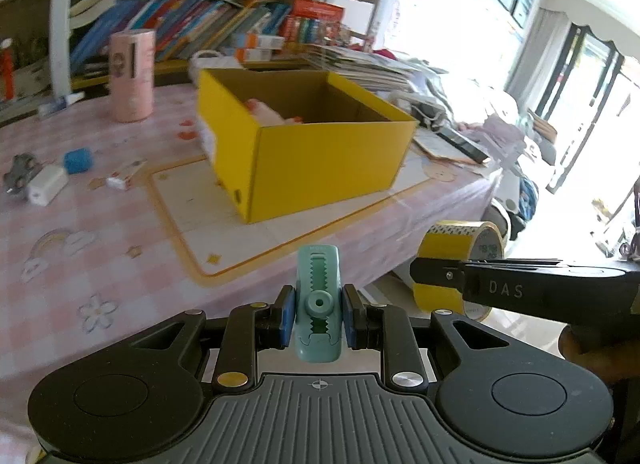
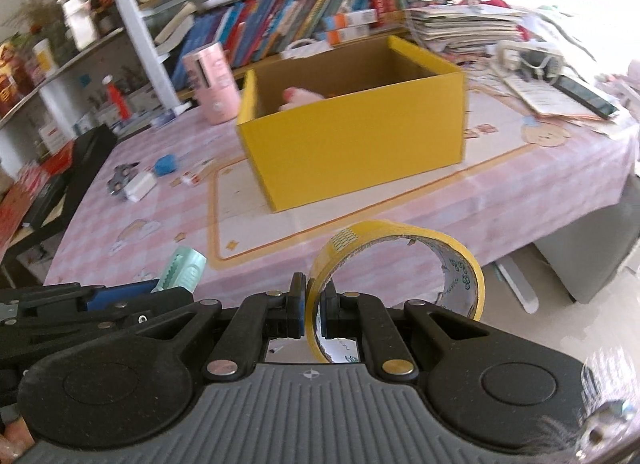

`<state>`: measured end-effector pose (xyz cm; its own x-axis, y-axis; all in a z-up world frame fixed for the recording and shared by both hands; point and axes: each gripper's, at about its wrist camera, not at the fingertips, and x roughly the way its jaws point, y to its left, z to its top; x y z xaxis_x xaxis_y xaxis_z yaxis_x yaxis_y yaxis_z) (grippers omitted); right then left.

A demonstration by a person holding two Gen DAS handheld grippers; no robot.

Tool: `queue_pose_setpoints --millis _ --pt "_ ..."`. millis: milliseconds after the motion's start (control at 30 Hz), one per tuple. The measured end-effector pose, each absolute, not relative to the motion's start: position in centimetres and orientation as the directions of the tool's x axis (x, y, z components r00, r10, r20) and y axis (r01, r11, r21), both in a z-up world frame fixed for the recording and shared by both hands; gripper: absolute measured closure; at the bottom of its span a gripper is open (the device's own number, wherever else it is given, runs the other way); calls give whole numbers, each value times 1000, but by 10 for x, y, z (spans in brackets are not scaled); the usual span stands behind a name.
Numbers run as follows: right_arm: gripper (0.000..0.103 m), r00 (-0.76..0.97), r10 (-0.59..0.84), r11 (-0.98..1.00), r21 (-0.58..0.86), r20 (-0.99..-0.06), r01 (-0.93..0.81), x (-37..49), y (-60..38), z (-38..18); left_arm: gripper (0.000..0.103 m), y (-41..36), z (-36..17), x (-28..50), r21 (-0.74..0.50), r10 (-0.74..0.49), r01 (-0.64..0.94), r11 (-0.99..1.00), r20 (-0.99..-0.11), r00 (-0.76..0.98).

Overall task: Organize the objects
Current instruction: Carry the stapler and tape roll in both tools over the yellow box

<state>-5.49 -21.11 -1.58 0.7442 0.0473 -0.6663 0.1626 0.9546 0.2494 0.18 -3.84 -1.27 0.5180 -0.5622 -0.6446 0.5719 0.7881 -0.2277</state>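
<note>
My left gripper (image 1: 319, 318) is shut on a mint-green clip (image 1: 319, 300) with toothed jaws, held upright over the near table edge. In the right wrist view the same green clip (image 2: 182, 270) shows at lower left. My right gripper (image 2: 313, 310) is shut on the wall of a yellow tape roll (image 2: 400, 264), which juts forward; from the left wrist view the tape roll (image 1: 460, 260) sits at the right beside the table. An open yellow box (image 1: 308, 143) (image 2: 352, 139) stands ahead on the table with a pink soft item (image 2: 300, 97) inside.
A pink cylinder (image 1: 132, 75) stands behind the box. A blue block (image 1: 78, 160), a white charger (image 1: 46, 185), a grey toy (image 1: 18, 173) and a small pack (image 1: 126, 175) lie at left on the pink checked tablecloth (image 1: 100, 256). Papers and a phone (image 2: 584, 93) crowd the right; bookshelves behind.
</note>
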Motion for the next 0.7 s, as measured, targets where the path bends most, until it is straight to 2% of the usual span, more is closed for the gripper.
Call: queue_pose_setpoints --millis 700 --pt "96 743 35 953 246 -668 176 -19 -261 -12 80 -84 -6 36 -206 -564 585 784 -630 534"
